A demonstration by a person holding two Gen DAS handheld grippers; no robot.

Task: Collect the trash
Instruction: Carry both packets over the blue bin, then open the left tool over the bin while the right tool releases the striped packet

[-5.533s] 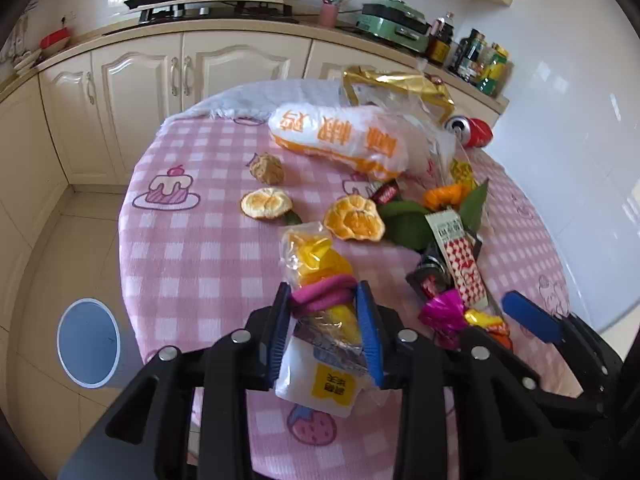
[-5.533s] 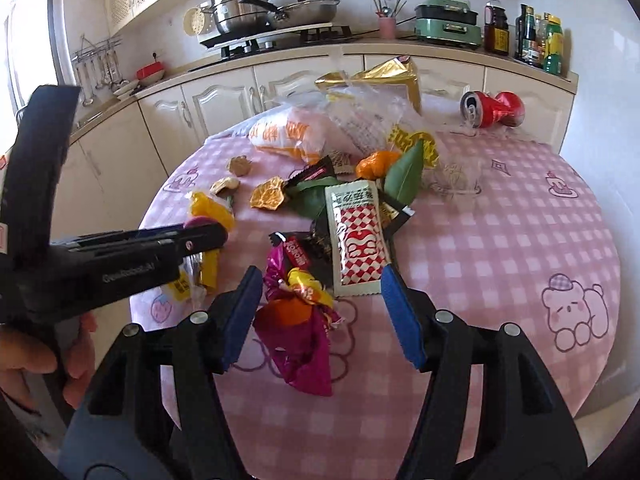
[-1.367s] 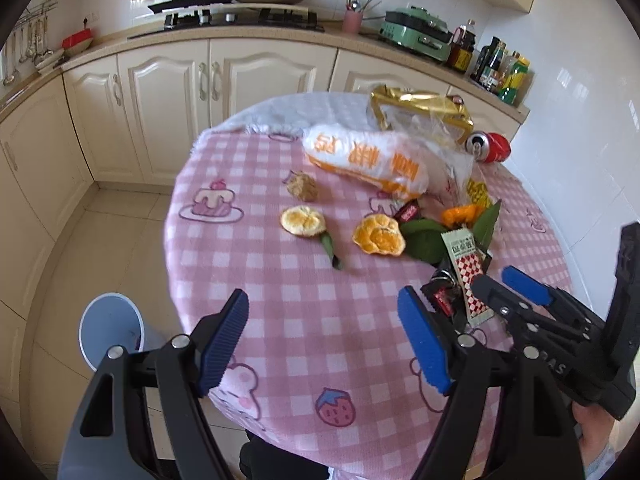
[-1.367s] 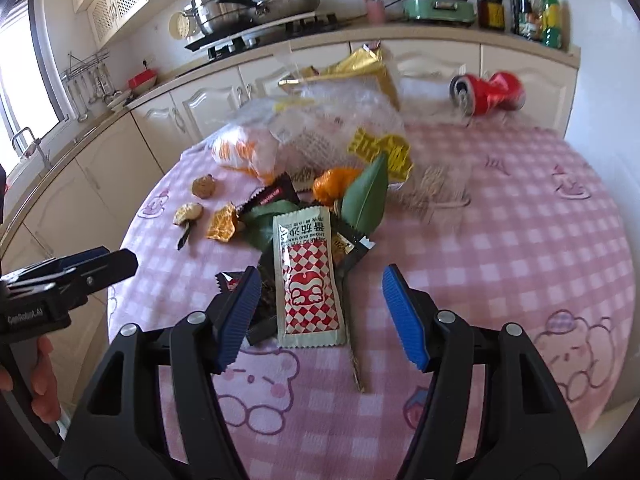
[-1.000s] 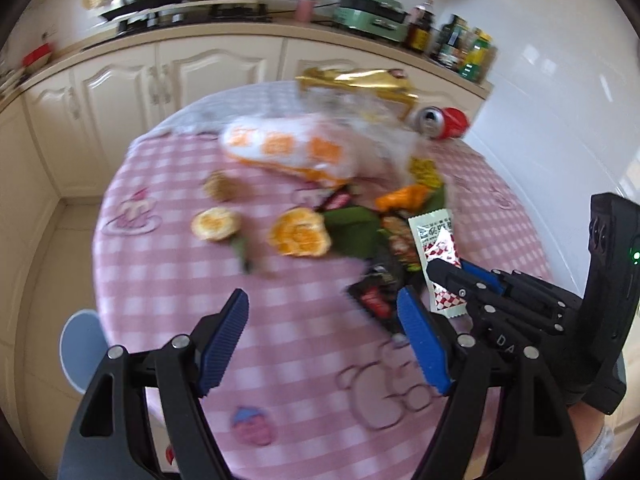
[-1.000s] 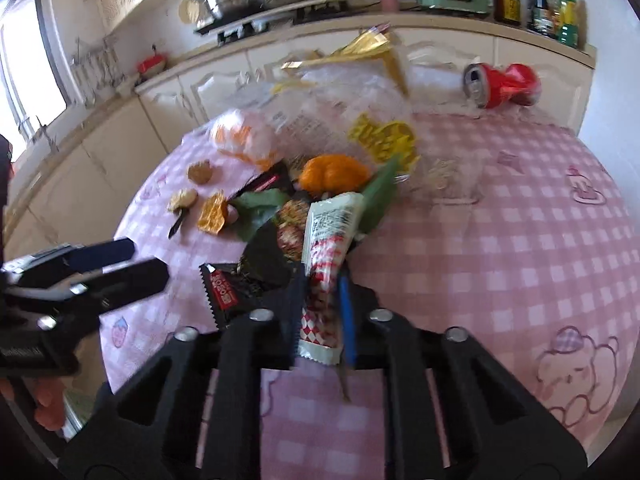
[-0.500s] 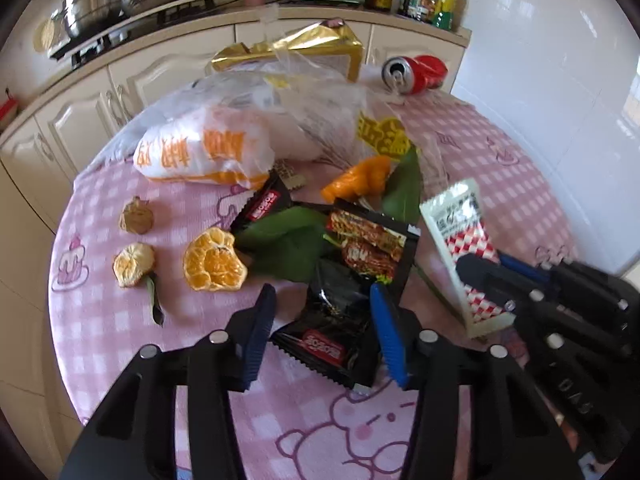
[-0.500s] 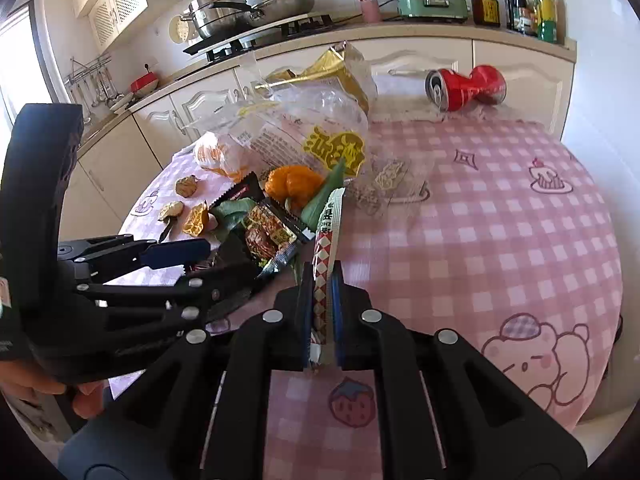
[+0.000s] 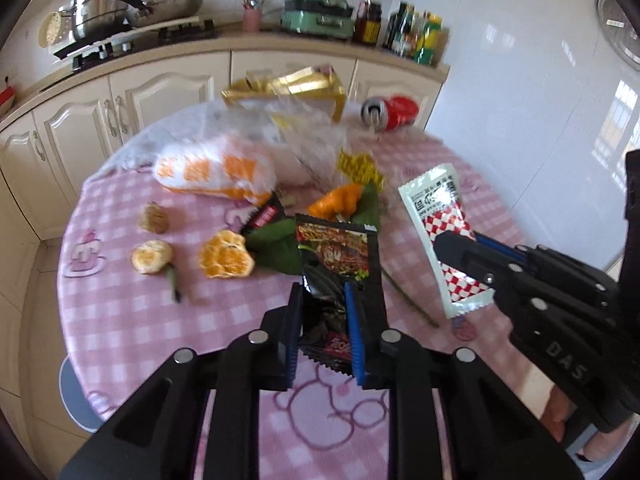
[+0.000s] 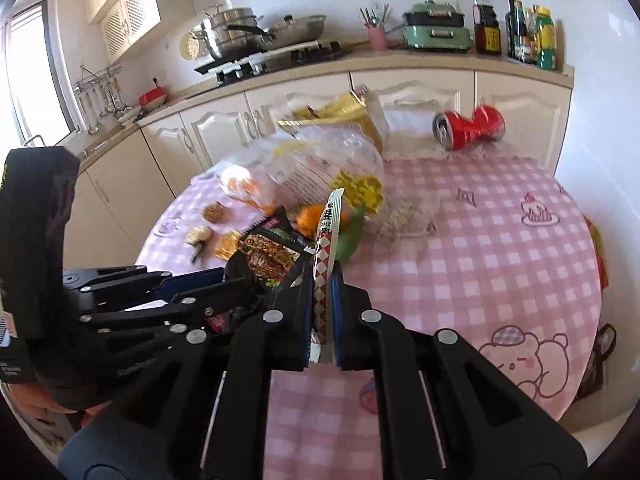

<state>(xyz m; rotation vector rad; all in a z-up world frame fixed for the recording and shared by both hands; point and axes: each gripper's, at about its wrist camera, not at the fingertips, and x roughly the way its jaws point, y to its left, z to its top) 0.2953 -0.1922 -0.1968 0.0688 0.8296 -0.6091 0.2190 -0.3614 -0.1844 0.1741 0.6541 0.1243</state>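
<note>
My left gripper (image 9: 322,312) is shut on a black snack wrapper (image 9: 336,268) and holds it above the pink checked table (image 9: 120,312). My right gripper (image 10: 322,280) is shut on a red-and-white checked sachet (image 10: 328,232), edge-on in its own view; the sachet shows flat in the left wrist view (image 9: 444,228). Left on the table are orange peels (image 9: 226,254), green leaves (image 9: 276,246), a small dark wrapper (image 9: 266,214), clear plastic bags (image 9: 218,170), a gold bag (image 9: 288,88) and a crushed red can (image 9: 392,112).
A blue-grey bin (image 9: 76,400) stands on the floor at the table's left. Cream cabinets (image 9: 120,108) and a counter with pots, bottles and a green appliance run behind. A white tiled wall (image 9: 540,100) is at the right.
My left gripper has closed on the black wrapper and lifted it off the table. My right gripper still holds the checked sachet and has raised it a little.
</note>
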